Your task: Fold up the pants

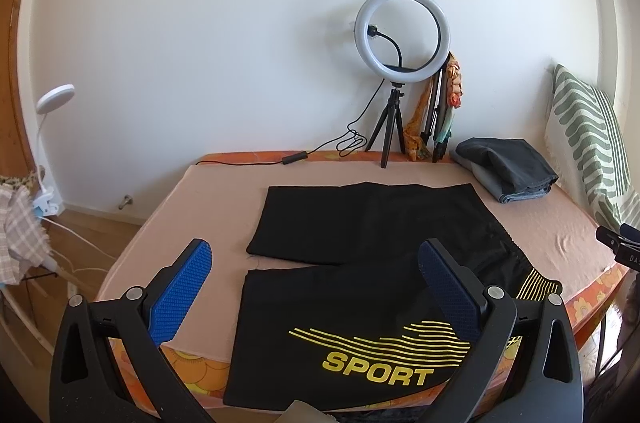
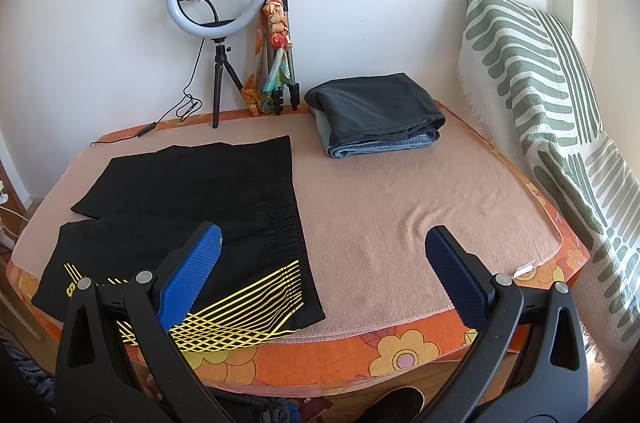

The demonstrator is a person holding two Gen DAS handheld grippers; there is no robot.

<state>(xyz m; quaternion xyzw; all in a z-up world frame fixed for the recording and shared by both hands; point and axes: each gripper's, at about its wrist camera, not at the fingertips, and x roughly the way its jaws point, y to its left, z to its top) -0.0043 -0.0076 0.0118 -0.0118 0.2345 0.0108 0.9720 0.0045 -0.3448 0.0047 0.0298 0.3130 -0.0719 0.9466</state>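
Note:
Black sport shorts (image 1: 360,263) with yellow stripes and the word SPORT lie spread flat on the bed, legs to the left, waistband to the right. They also show in the right wrist view (image 2: 192,223). My left gripper (image 1: 316,255) is open and empty, held above the near leg. My right gripper (image 2: 324,243) is open and empty, held above the near edge of the bed just right of the waistband (image 2: 296,243).
A pink blanket (image 2: 400,203) covers the orange flowered mattress (image 2: 400,347). A stack of folded dark and denim pants (image 2: 376,115) lies at the back. A ring light on a tripod (image 2: 217,23) stands by the wall. A green striped pillow (image 2: 540,83) leans at the right.

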